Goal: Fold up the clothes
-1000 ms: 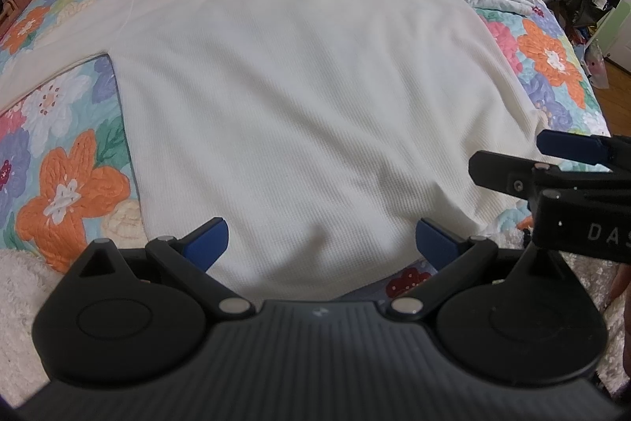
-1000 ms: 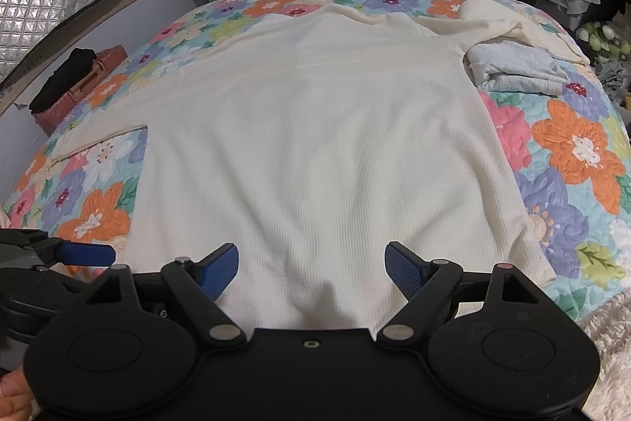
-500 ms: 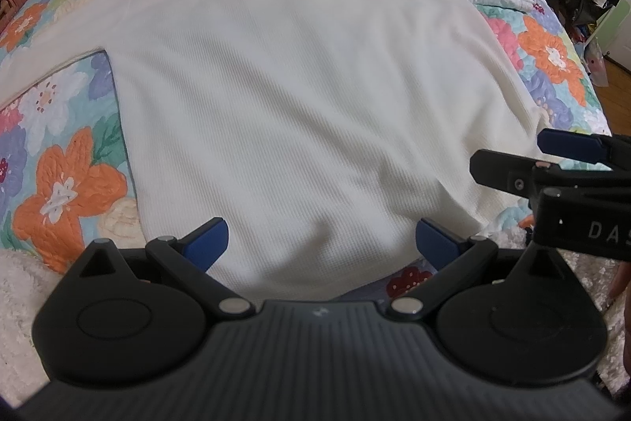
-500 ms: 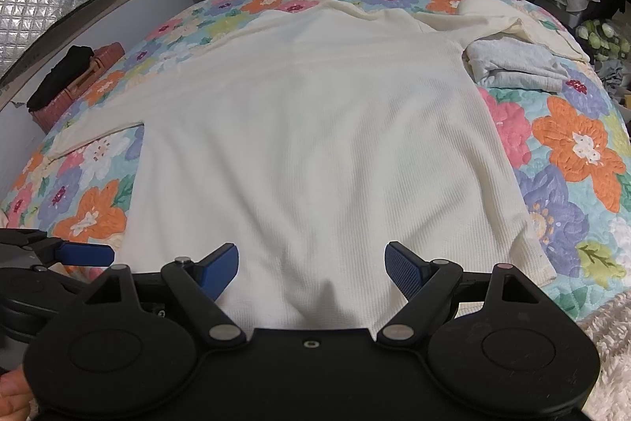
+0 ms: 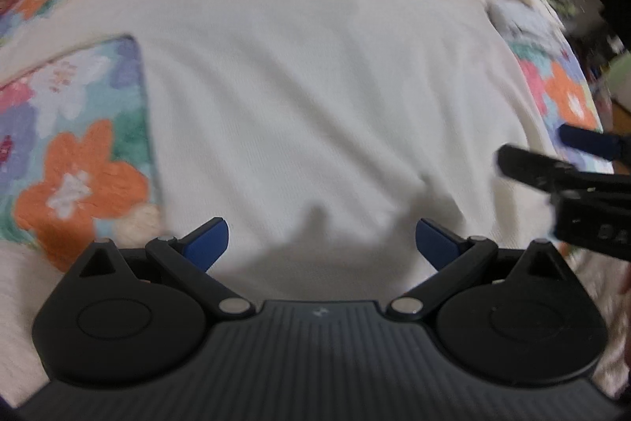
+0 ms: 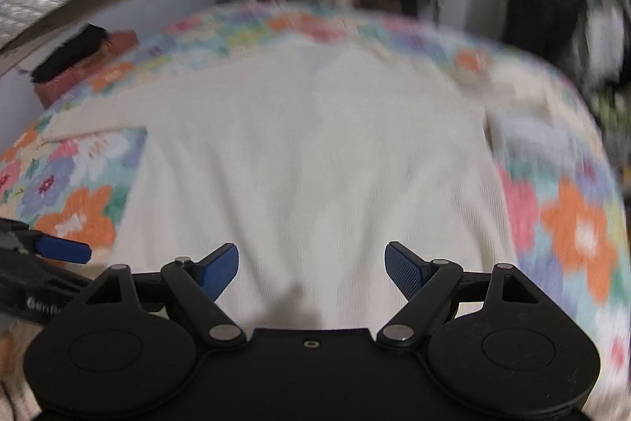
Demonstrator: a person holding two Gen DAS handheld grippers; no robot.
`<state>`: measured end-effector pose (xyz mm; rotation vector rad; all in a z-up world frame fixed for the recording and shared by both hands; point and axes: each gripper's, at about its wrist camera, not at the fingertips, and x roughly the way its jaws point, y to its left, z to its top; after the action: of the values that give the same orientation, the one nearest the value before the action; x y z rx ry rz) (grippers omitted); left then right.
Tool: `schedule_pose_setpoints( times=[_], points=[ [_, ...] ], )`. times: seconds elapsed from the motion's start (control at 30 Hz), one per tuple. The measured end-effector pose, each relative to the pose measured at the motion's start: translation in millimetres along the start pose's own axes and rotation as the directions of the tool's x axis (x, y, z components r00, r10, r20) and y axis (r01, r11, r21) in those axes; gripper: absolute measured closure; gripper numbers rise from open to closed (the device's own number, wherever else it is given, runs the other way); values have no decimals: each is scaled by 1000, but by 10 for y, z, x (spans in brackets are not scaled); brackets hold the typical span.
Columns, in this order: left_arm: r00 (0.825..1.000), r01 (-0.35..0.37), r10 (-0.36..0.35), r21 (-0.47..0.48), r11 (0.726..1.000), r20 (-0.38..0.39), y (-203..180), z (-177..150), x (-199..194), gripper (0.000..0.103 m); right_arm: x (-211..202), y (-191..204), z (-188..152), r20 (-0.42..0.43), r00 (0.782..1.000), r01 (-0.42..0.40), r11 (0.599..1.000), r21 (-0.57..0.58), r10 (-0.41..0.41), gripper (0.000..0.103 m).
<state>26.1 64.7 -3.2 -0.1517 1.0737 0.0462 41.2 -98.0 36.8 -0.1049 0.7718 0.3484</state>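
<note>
Hovering side by side over the near hem, the left gripper (image 5: 321, 241) and right gripper (image 6: 311, 269) both have fingers spread wide and hold nothing, probably lining up a two-corner pinch. Ahead of both, the cream long-sleeved top (image 5: 315, 73) lies flat on the floral quilt (image 5: 75, 168), one sleeve stretched out left. Motion blur smears everything; the hem under the grippers is hidden, and the pale bundle (image 6: 524, 129) far right stays indistinct.
</note>
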Motion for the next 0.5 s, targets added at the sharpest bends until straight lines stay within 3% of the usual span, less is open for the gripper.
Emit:
schedule_pose_setpoints(
  times=[0.13,0.2,0.27,0.33,0.4,0.5],
  points=[
    [992,-103,110,-117,988,54,538,319,35,0,115,176,232,121,988,-92,994,-58,99,18],
    [993,-81,97,-217,973,64,886,574,108,1,271,279,366,149,977,-143,987,-71,152,18],
    [998,-13,29,-325,946,47,1251,864,262,6,507,417,533,124,977,-163,981,-105,175,18],
    [1000,8,3,-402,916,28,1590,1164,432,13,798,583,747,83,973,-208,973,-105,216,18],
    [999,-14,30,-429,903,29,1872,1424,555,16,1075,722,969,74,962,-256,964,-76,261,19],
    [990,-48,107,-487,872,95,2354,1614,686,21,1449,992,1232,45,964,-256,962,-94,261,19]
  ],
)
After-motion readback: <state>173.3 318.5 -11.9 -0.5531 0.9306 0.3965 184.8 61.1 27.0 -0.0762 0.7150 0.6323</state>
